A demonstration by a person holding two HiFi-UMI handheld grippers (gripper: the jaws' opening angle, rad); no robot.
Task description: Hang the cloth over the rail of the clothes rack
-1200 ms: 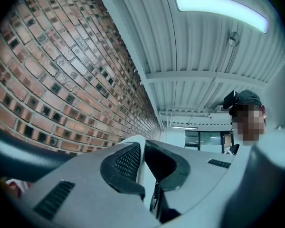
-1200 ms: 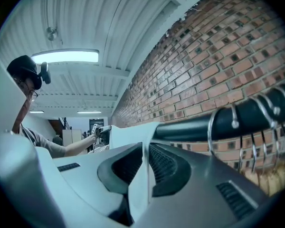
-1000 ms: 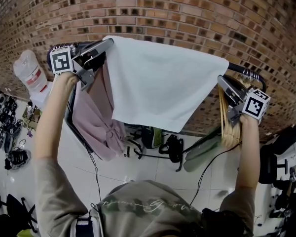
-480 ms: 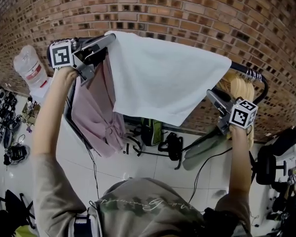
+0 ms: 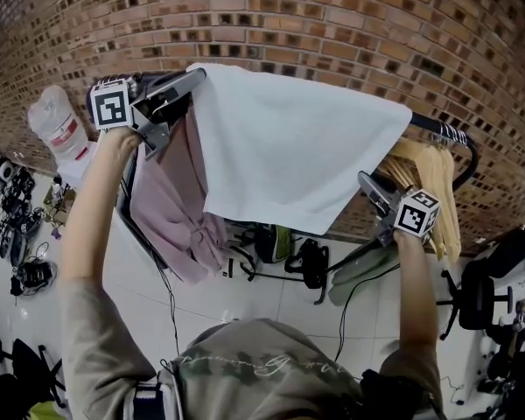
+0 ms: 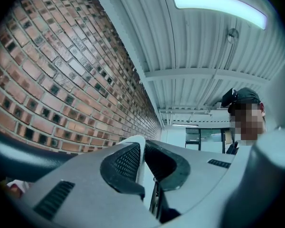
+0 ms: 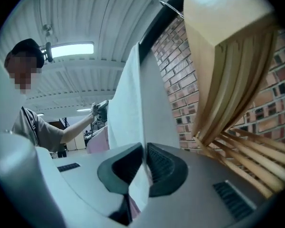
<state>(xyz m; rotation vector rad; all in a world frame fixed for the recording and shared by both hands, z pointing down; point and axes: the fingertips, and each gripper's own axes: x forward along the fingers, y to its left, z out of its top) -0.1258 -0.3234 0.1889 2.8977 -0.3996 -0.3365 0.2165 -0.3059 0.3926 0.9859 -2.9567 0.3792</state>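
A white cloth hangs draped over the dark rail of the clothes rack in front of a brick wall. My left gripper is up at the rail's left end, shut on the cloth's top left corner; in the left gripper view a thin white strip sits pinched between its pads. My right gripper is lower, at the cloth's hanging right edge. Its jaws have just been closing a little, and the cloth's edge runs loosely between them.
Several wooden hangers hang on the rail just right of my right gripper. A pink garment hangs under the left end. Bags and cables lie on the tiled floor, a water jug stands left, and a chair right.
My right gripper has dropped from the rail level down along the cloth's right edge, uncovering the wooden hangers. The left gripper and the cloth's top have stayed put.
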